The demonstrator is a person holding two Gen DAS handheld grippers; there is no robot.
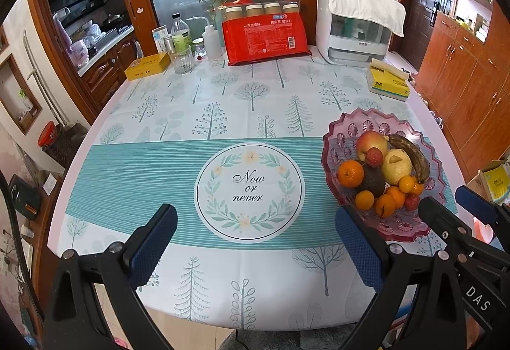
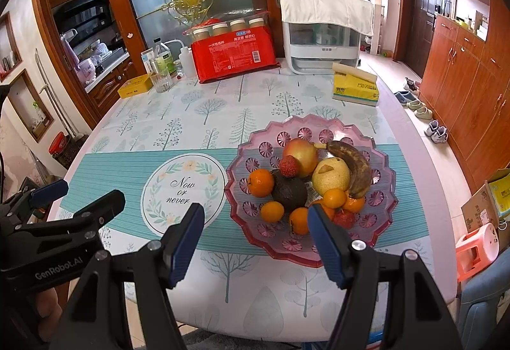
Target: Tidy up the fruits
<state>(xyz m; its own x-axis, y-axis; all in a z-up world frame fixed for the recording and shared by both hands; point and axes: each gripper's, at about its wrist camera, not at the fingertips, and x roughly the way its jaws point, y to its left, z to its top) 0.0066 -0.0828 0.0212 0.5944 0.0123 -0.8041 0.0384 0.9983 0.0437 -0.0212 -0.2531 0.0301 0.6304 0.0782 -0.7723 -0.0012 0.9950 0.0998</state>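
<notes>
- Left gripper (image 1: 256,249) is spread wide, blue pads far apart, nothing between them. It's hanging over the near edge of the table above the teal stripe, not touching anything as far as I can see.
- Right gripper (image 2: 255,241) is the same deal: wide apart and empty, hovering at the near rim of the pink fruit plate (image 2: 387,190). Its right pad overlaps the front oranges in the view, but I can't tell if it's actually touching them.
- All the fruit is piled on that plate, on the right half of the table: apple (image 2: 301,155) at the back, dark overripe banana (image 2: 355,168) curving along the right side, pear (image 2: 330,176) just in front of it, and an avocado (image 2: 288,190) in the middle with a lychee (image 2: 289,166) sitting against its top.
- Small oranges are scattered round the front and left, the biggest orange (image 2: 260,182) touching the avocado's left side. A second lychee sits at the front.
- The tablecloth (image 1: 159,114) has a tree print and a round "Now or never" emblem (image 1: 248,189) just left of the plate.
- Further back: red package (image 1: 264,37), white appliance (image 1: 353,31) with a cloth on top, yellow tissue pack (image 1: 387,82), drinking glass (image 1: 182,59), yellow tin (image 1: 147,65).
</notes>
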